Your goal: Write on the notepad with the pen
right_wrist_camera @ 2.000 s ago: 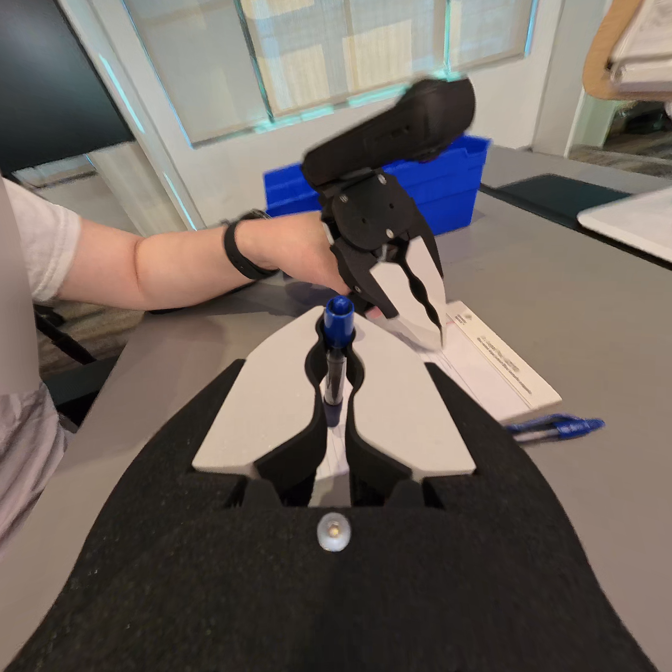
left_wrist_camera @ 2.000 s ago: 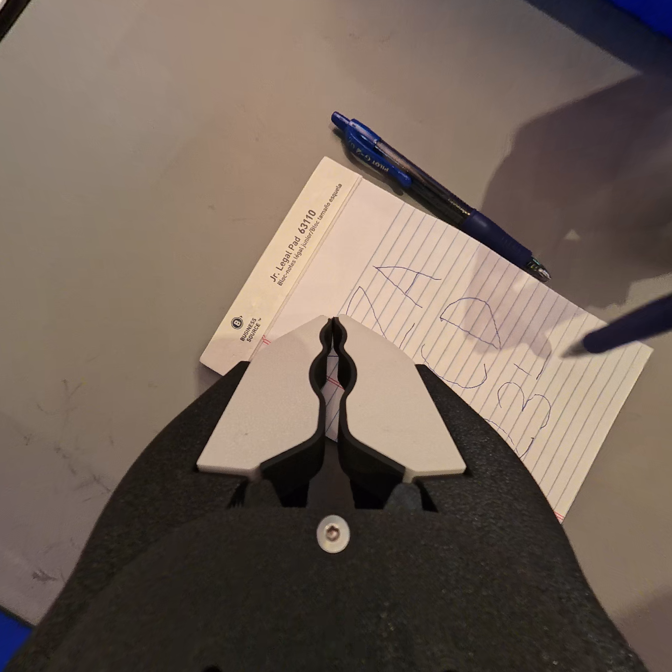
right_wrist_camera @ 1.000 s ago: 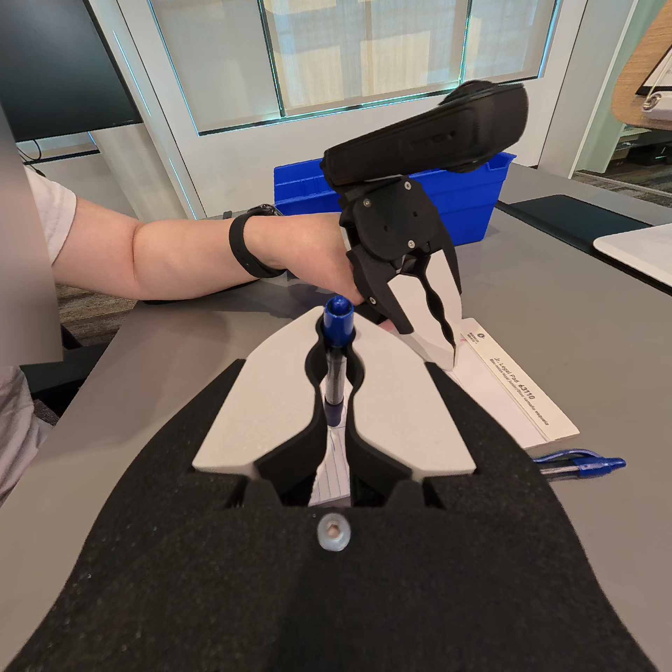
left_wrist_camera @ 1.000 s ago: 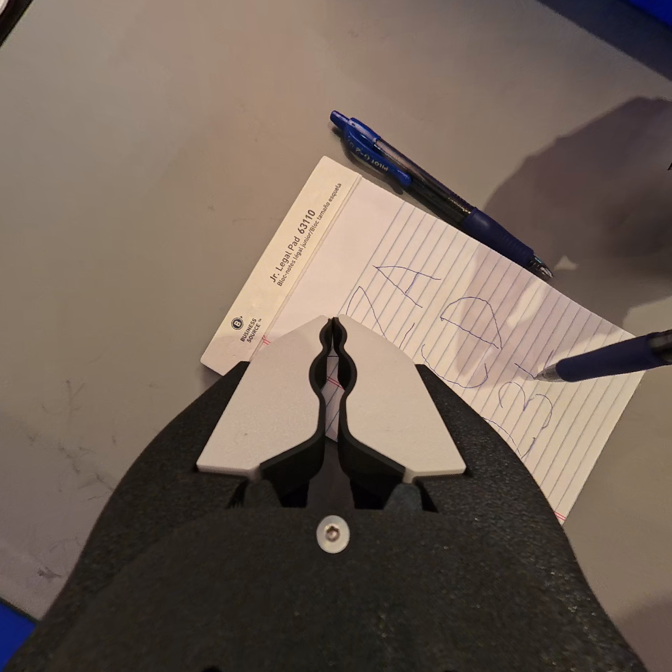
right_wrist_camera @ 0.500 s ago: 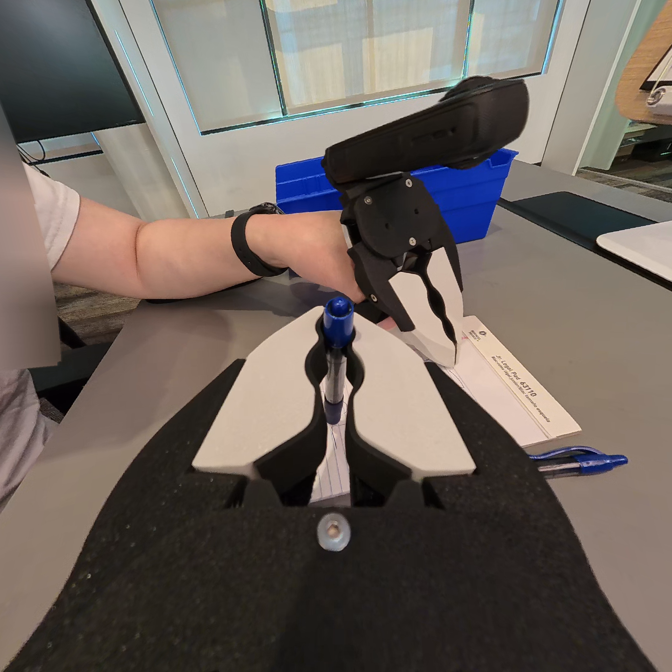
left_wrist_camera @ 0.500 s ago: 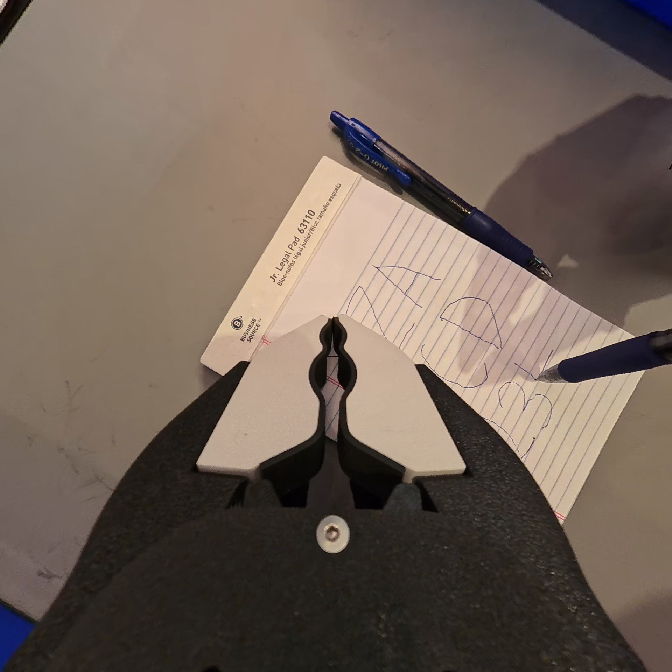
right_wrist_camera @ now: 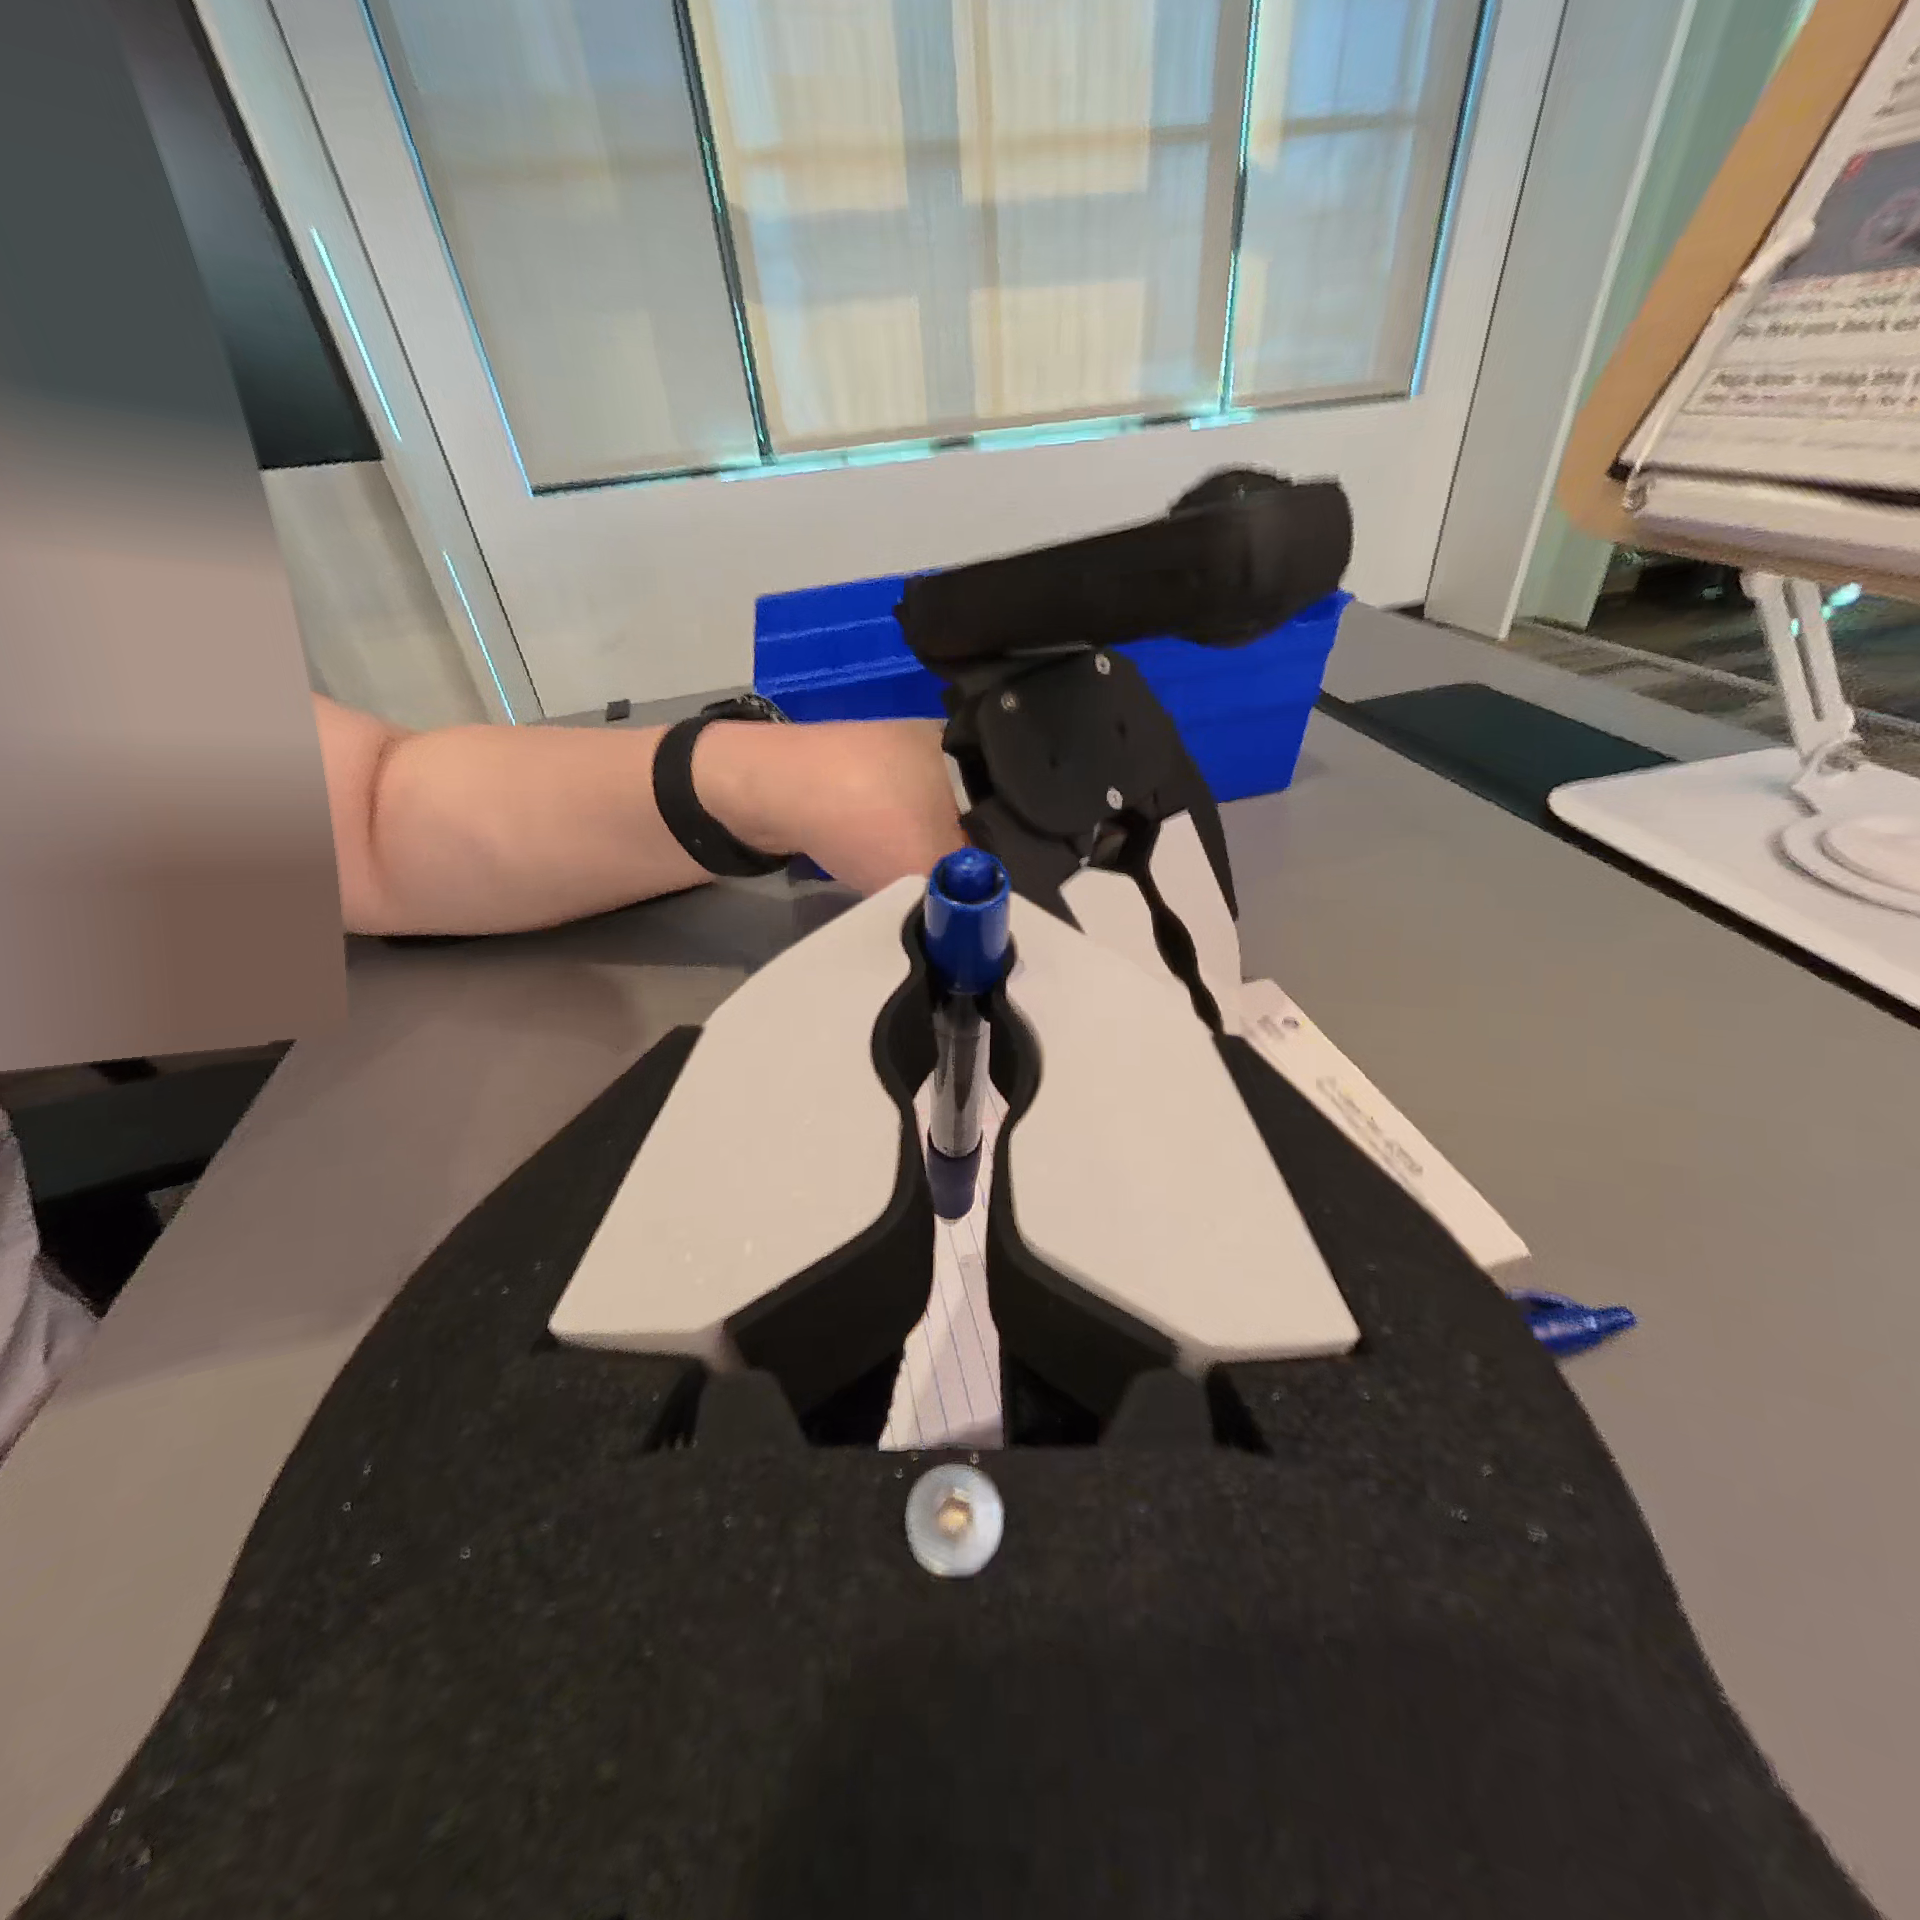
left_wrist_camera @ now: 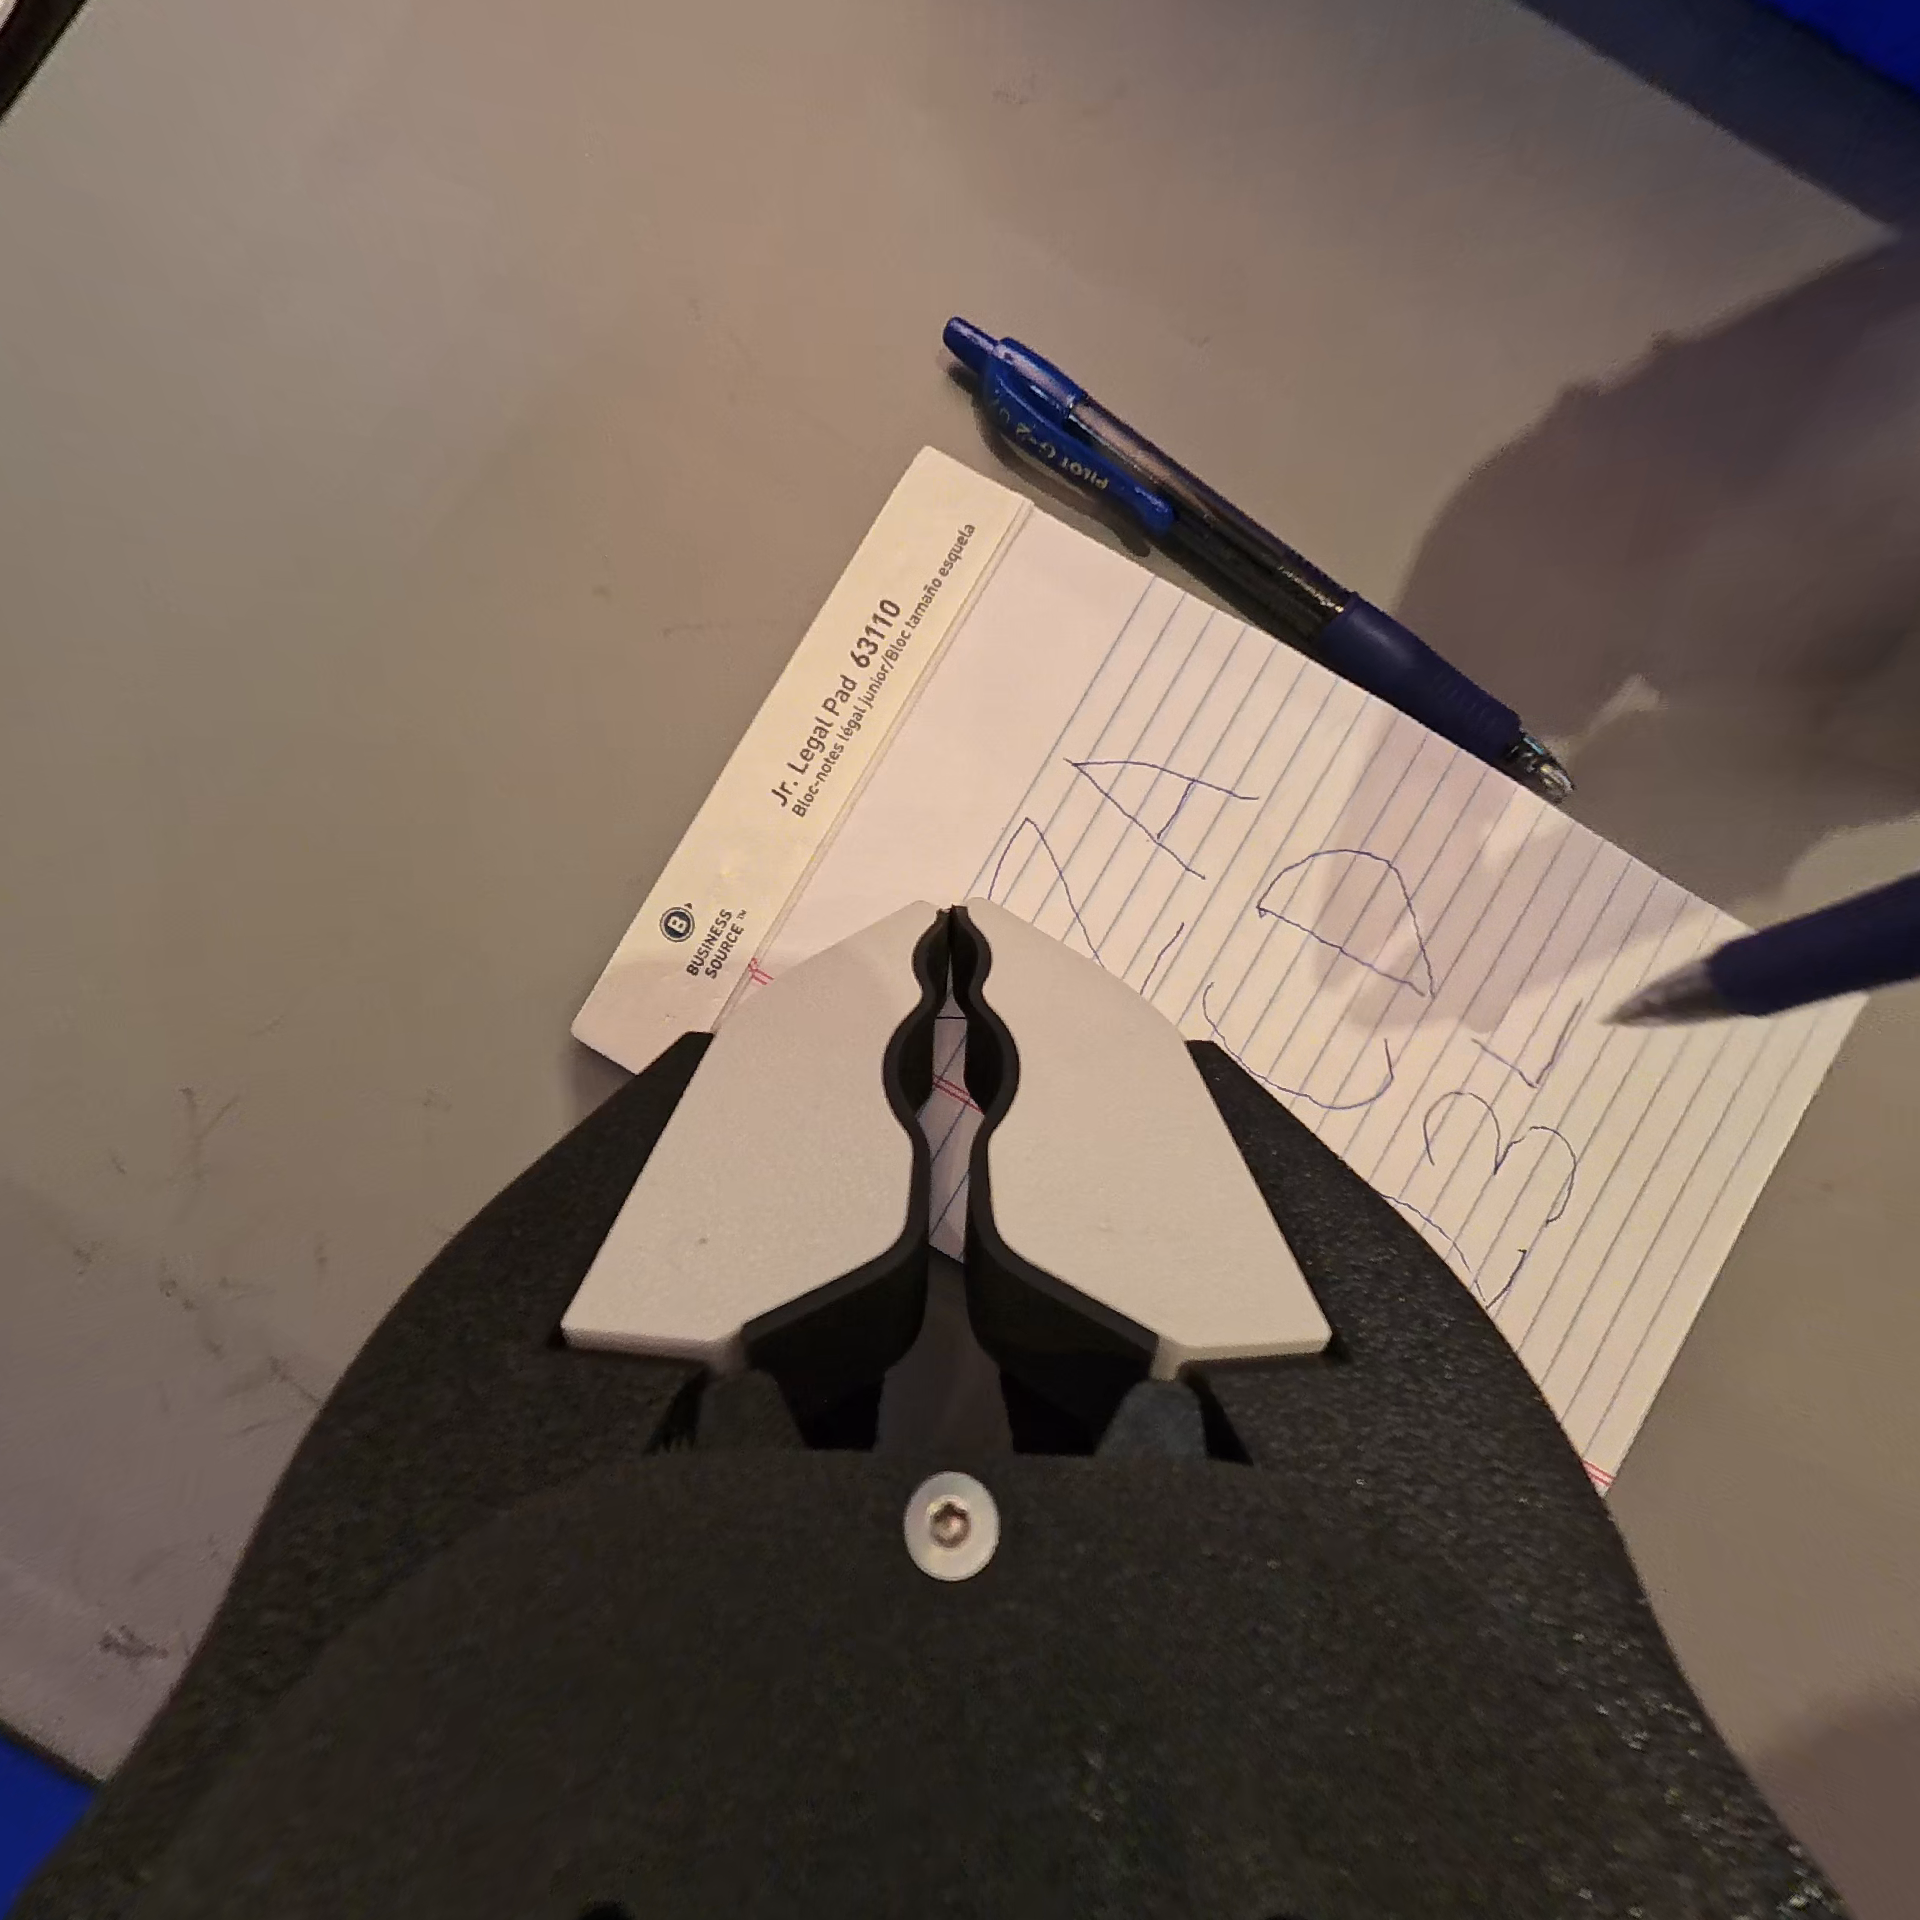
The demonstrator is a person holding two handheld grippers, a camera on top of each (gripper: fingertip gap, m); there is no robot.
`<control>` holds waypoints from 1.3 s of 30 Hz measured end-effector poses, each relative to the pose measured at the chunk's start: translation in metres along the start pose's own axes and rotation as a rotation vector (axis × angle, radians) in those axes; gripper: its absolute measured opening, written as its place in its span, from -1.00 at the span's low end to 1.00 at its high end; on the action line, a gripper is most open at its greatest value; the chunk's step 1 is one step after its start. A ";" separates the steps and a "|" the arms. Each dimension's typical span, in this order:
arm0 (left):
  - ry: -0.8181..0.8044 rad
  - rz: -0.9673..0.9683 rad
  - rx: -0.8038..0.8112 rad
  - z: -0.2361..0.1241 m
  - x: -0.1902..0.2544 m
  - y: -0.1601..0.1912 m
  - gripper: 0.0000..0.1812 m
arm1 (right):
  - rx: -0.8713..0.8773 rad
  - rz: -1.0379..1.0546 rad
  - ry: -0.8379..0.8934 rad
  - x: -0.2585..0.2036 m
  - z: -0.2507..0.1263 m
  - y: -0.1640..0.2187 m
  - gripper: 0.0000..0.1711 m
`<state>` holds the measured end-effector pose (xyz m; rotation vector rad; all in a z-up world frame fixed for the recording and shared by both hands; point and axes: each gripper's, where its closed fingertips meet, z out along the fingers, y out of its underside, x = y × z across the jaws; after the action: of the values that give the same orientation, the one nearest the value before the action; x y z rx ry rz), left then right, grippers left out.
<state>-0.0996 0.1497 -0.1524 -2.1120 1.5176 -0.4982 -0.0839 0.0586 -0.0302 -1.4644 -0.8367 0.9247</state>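
A white lined notepad [left_wrist_camera: 1299,790] lies on the grey table [left_wrist_camera: 364,468], with blue handwriting on its page. My left gripper [left_wrist_camera: 951,916] is shut and empty, its tips pressed down on the pad's near-left part. My right gripper [right_wrist_camera: 961,935] is shut on a blue pen [right_wrist_camera: 961,997], held upright. In the left wrist view that pen [left_wrist_camera: 1766,971] comes in from the right, its tip just above the page. The notepad also shows in the right wrist view [right_wrist_camera: 1382,1143], under the left gripper [right_wrist_camera: 1195,987].
A second blue pen [left_wrist_camera: 1236,540] lies on the table along the pad's far edge; its end shows in the right wrist view [right_wrist_camera: 1569,1325]. A blue bin [right_wrist_camera: 1257,696] stands at the back. A person's arm [right_wrist_camera: 540,821] holds the left gripper. A white stand [right_wrist_camera: 1808,821] is at the right. Spacing between my two grippers at the tips: around 15 centimeters.
The pen tip touched the page and drew a short stroke, then lifted off and drew back to the right. The right gripper has tilted and pulled back. The left gripper stayed put on the pad.
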 end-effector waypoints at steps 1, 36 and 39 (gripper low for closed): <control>0.001 -0.001 0.000 0.000 0.000 0.000 -1.00 | -0.031 0.007 0.006 0.002 0.001 0.007 -0.95; -0.003 0.004 0.001 0.000 0.000 0.000 -1.00 | -0.169 -0.008 -0.017 0.000 0.007 0.028 -0.95; -0.003 0.004 0.001 0.000 0.000 0.000 -1.00 | -0.179 -0.008 -0.026 -0.002 0.007 0.029 -0.95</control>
<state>-0.0997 0.1498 -0.1527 -2.1078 1.5198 -0.4944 -0.0909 0.0570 -0.0589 -1.6042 -0.9632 0.8826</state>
